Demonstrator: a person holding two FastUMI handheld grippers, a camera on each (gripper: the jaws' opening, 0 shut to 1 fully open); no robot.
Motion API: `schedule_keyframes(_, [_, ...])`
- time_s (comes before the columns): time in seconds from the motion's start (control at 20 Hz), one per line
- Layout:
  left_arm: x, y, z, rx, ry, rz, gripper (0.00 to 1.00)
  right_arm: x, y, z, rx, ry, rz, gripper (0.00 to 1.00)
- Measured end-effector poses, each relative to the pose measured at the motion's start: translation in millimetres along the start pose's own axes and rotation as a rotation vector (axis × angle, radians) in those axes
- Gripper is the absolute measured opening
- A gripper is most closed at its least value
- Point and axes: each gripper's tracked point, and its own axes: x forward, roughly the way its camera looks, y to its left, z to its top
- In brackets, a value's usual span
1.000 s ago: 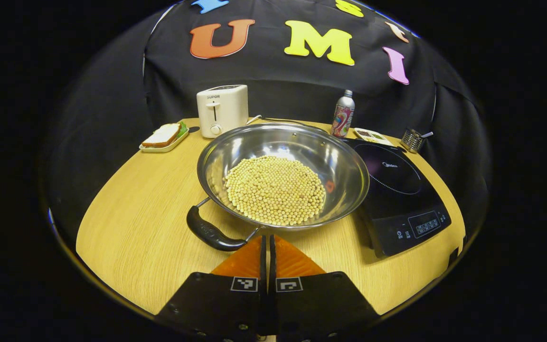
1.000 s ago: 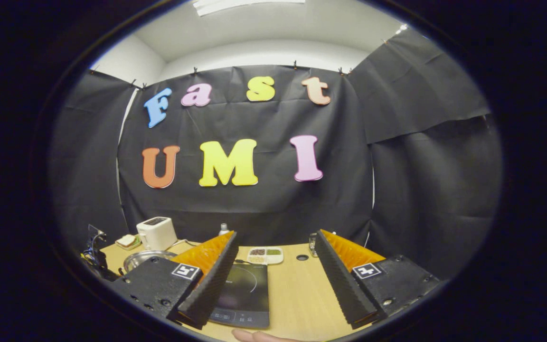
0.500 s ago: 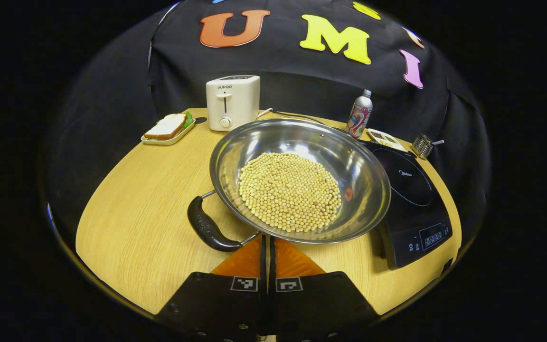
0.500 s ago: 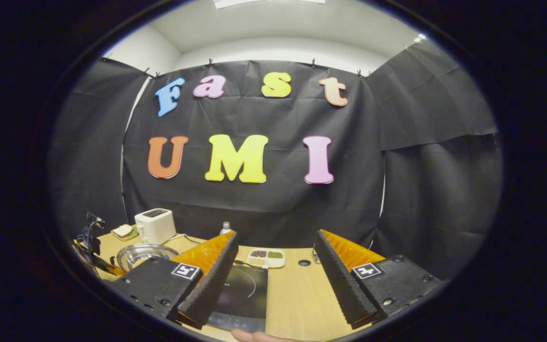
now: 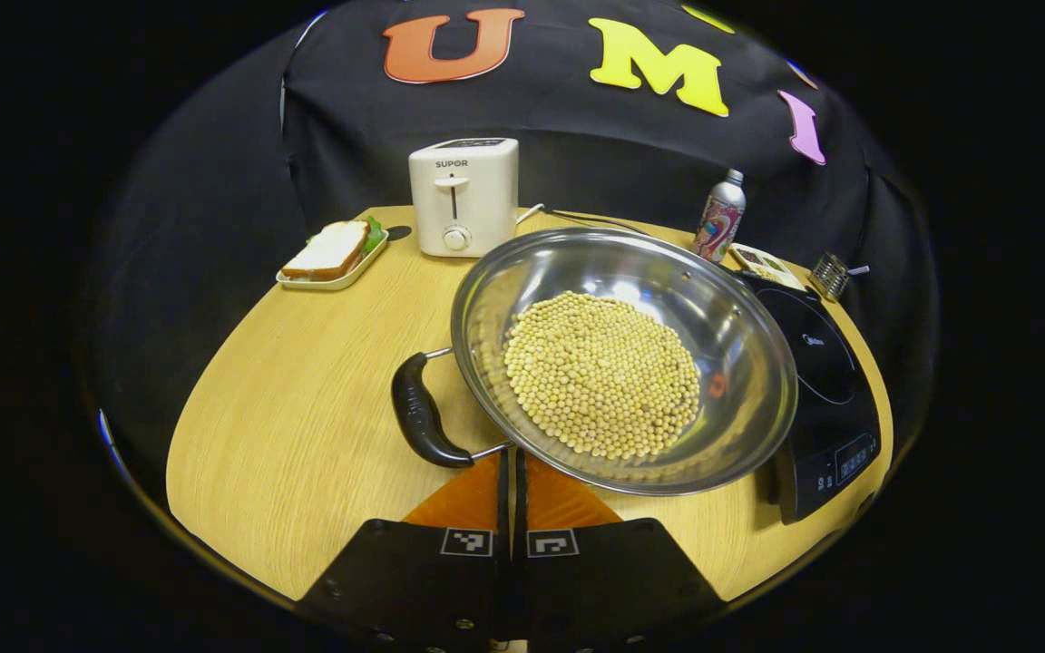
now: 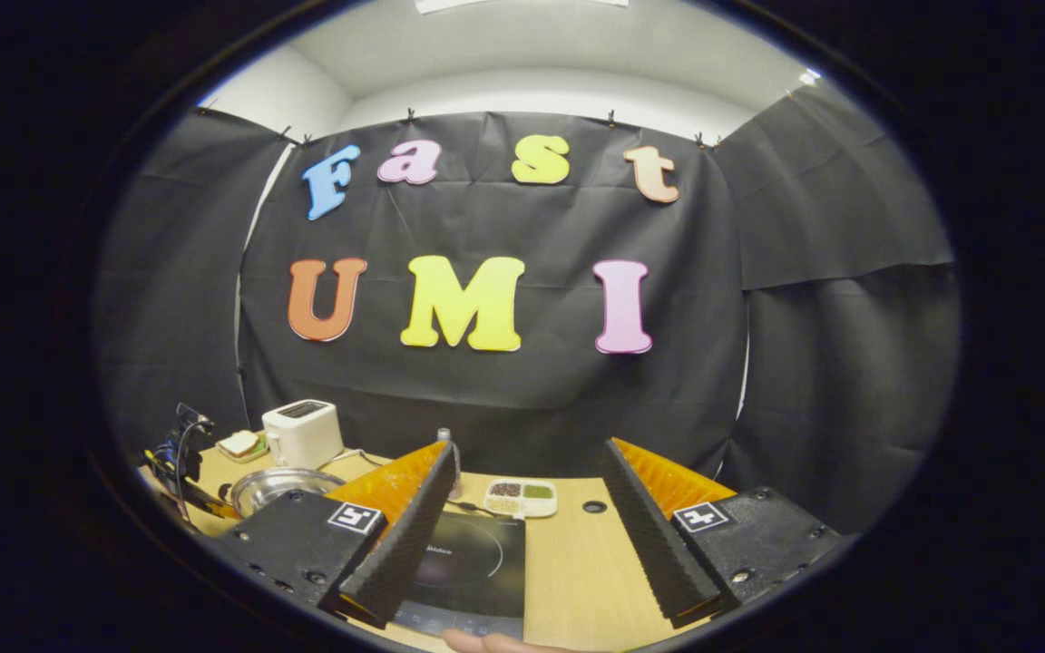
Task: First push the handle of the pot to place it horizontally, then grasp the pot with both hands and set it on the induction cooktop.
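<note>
Left gripper view: the left gripper [image 5: 512,472], fingers pressed together, is pointing at the near rim of the round steel pot [image 5: 740,363] of pale beans at frame centre; whether it is touching is hidden. The pot's black handle [image 5: 418,419] is lying centre-left. The pot is overlapping the flat black induction cooktop [image 5: 826,381], at right. Right gripper view: the right gripper [image 6: 527,499] is gaping wide, holding nothing above the round wooden table [image 6: 572,571].

Glossy metal pot [image 5: 740,336]; matt wood-grain table [image 5: 287,408]; glossy black cooktop [image 5: 817,363].
</note>
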Motion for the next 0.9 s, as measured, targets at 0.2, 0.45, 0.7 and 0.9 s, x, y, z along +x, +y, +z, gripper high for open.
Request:
schedule_keyframes(0.2, [11, 18, 9, -0.026, 0.000, 0.016, 0.00, 4, 16, 3, 0.004, 0.001, 0.021, 0.99])
schedule_keyframes(0.45, [23, 30, 23, -0.037, 0.006, 0.017, 0.00, 12, 30, 6, 0.003, 0.007, 0.039, 0.99])
schedule_keyframes(0.7, [37, 42, 40, -0.018, 0.011, 0.049, 0.00, 15, 38, 7, -0.004, 0.010, 0.044, 0.99])
schedule_keyframes(0.9, [47, 47, 51, 0.004, 0.014, 0.066, 0.00, 19, 44, 6, -0.001, 0.020, 0.041, 0.99])
